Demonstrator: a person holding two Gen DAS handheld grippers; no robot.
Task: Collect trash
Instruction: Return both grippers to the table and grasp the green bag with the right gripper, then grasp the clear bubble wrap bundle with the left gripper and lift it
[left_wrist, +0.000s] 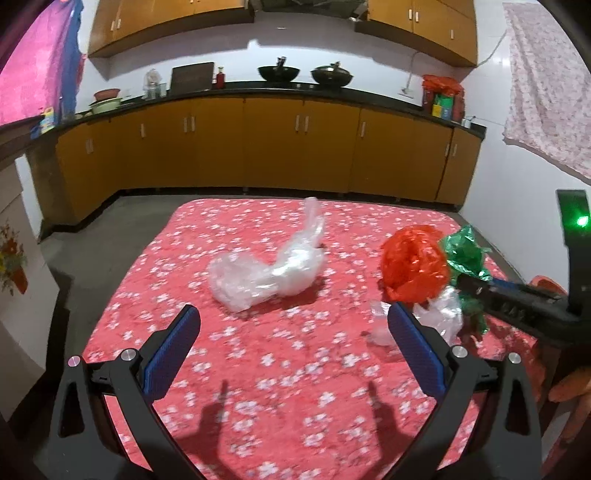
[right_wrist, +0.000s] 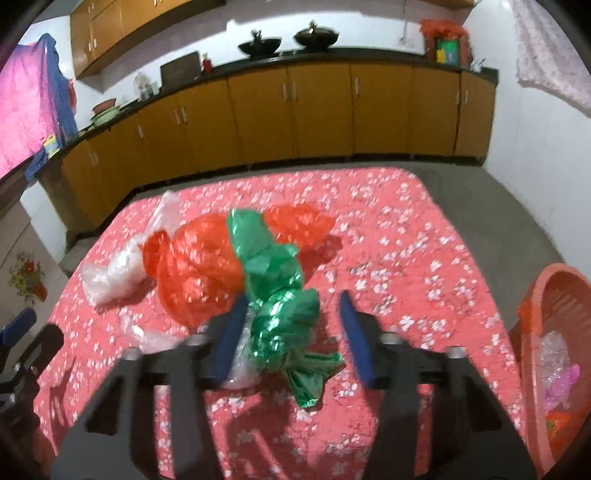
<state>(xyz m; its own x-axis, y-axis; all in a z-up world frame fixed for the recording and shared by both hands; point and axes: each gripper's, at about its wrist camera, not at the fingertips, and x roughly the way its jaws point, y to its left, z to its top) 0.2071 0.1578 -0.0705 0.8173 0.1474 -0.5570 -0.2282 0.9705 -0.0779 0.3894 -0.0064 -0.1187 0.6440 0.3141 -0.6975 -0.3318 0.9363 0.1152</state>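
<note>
Right hand-held gripper (right_wrist: 295, 334) straddles the crumpled green bag (right_wrist: 284, 317), pads apart.

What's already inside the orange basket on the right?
In the orange basket, the right wrist view shows clear crumpled plastic, a pink scrap and something orange lower down. Its wall and the picture's edge hide the rest.

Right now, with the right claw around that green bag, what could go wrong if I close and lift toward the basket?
1. The green bag touches only the left pad, with a gap on the right; a thin fold may slip out.
2. The orange bag and clear plastic crowd that pad and could get dragged along.
3. The orange basket sits off the table edge; a loose bag might fall short.
</note>
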